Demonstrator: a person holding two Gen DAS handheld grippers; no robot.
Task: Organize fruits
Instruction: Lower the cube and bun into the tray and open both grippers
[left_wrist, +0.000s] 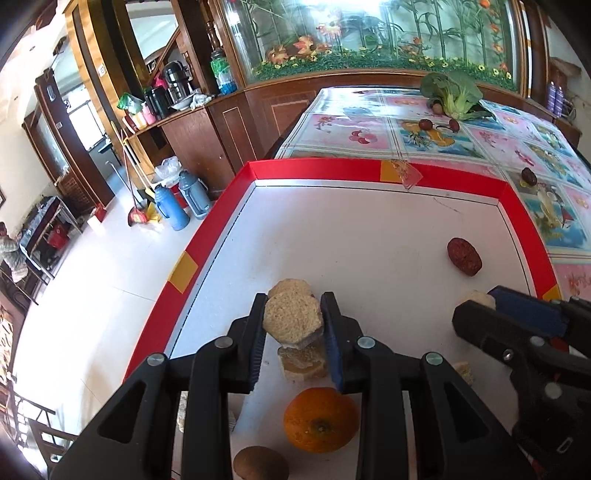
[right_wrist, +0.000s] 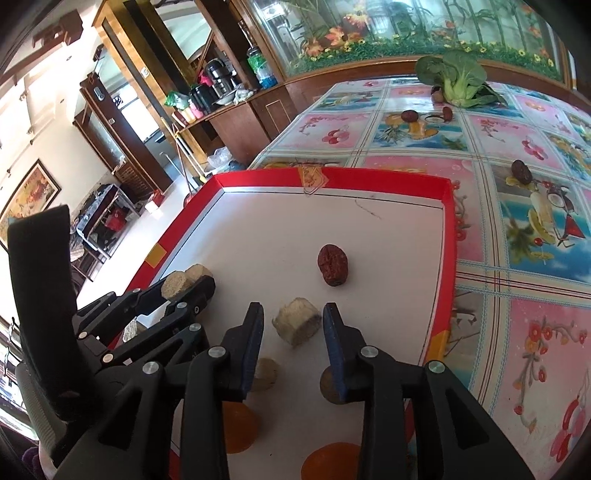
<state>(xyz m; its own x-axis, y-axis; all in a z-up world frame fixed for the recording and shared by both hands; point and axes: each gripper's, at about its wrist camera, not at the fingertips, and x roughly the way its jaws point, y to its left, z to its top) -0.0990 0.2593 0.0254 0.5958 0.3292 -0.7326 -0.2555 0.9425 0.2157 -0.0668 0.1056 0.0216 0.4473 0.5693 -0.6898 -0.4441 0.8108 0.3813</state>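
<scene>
A white tray with a red rim (left_wrist: 332, 168) (right_wrist: 332, 177) holds the food. My left gripper (left_wrist: 294, 306) (right_wrist: 188, 291) is shut on a tan hexagonal cake (left_wrist: 293, 321) (right_wrist: 177, 284), held just over another tan block (left_wrist: 303, 363). A similar cake (left_wrist: 290, 288) lies right behind it. My right gripper (right_wrist: 293, 310) (left_wrist: 476, 314) stands open around a pale tan block (right_wrist: 297, 325) that rests on the tray with a gap at each pad. A wrinkled red date (left_wrist: 464, 256) (right_wrist: 333, 264) lies beyond it. An orange (left_wrist: 320, 419) and a brown round fruit (left_wrist: 260, 463) sit near me.
The tray lies on a table with a flowered cloth (right_wrist: 517, 258). On the cloth are a green leafy vegetable (left_wrist: 454, 92) and loose dates (left_wrist: 528, 177) (right_wrist: 521, 171). Left of the tray the table ends above a tiled floor with blue flasks (left_wrist: 173, 206).
</scene>
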